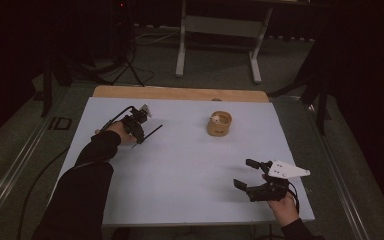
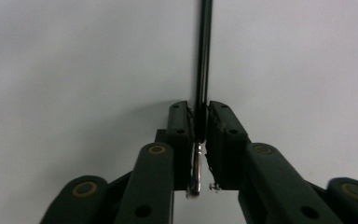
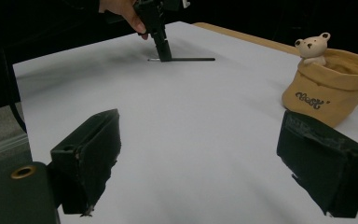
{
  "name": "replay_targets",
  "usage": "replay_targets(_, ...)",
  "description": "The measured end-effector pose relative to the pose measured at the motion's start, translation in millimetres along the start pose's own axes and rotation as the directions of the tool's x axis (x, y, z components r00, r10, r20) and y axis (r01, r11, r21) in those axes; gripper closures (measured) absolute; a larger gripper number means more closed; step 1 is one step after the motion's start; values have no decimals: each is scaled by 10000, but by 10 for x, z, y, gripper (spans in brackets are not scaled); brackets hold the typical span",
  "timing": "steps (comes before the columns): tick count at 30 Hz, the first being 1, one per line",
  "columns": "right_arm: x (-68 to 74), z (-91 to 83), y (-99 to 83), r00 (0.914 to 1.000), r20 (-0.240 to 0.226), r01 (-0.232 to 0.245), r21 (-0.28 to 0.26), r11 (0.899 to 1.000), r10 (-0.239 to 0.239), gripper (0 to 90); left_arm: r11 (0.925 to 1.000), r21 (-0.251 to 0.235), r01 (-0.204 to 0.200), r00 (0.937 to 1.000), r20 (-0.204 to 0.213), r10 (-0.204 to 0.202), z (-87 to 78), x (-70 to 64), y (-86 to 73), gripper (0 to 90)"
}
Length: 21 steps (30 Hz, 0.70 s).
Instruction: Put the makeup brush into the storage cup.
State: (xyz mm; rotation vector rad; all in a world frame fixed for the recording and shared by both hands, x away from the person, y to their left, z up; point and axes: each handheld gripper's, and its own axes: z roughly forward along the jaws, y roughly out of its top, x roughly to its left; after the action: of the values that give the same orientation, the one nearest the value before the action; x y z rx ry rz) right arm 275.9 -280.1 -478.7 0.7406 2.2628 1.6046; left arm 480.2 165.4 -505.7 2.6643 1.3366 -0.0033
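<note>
A thin black pen (image 2: 205, 51) with a silver end is clamped between the jaws of my left gripper (image 2: 199, 111), which is shut on it. In the high view my left gripper (image 1: 139, 136) sits at the table's left, with the pen (image 1: 153, 131) sticking out to the right, low over the white table (image 1: 180, 165). In the right gripper view the pen (image 3: 191, 59) lies level at the surface. A tan bag-shaped holder (image 1: 219, 125) with a small bear figure (image 3: 311, 45) stands at the table's middle back. My right gripper (image 1: 243, 173) is open at the front right, nothing between its fingers (image 3: 89, 158).
The wooden edge (image 1: 180, 93) of the table runs along the far side. Beyond it stand a white desk frame (image 1: 217, 30) and dark stands with cables on the floor. The holder (image 3: 326, 88) is ahead and to the right of my right gripper (image 3: 205, 163).
</note>
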Motion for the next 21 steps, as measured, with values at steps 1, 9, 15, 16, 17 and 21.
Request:
replay_targets(1, 0, 1, 0, 10000, -5, 11, 13, 10000, -11, 133, 10000, 33, 38, 10000, -47, -38, 1, -6, 3, 802)
replay_targets(9, -1, -5, 2, 10000, 23, 18, 6, 10000, -18, 133, 9993, 348, 138, 9995, -301, -128, 3, -49, 40, 842)
replay_targets(15, -4, -6, 1, 10000, 47, 6, 8, 10000, -6, 133, 9995, 205, 252, 9995, -175, -248, -1, -34, 29, 852)
replay_targets(16, -4, -7, 1, 10000, 57, 8, 12, 10000, -8, 133, 9995, 132, 288, 9995, -99, -287, -5, -21, 17, 853)
replay_targets(17, -5, -10, 1, 10000, 66, 13, 19, 10000, -14, 133, 9994, 145, 304, 9995, -61, -303, -16, -10, 6, 853)
replay_targets(21, -10, -9, -2, 10000, 78, -1, 18, 10000, 1, 133, 9994, -89, 326, 9994, 153, -325, -80, -8, -46, 853)
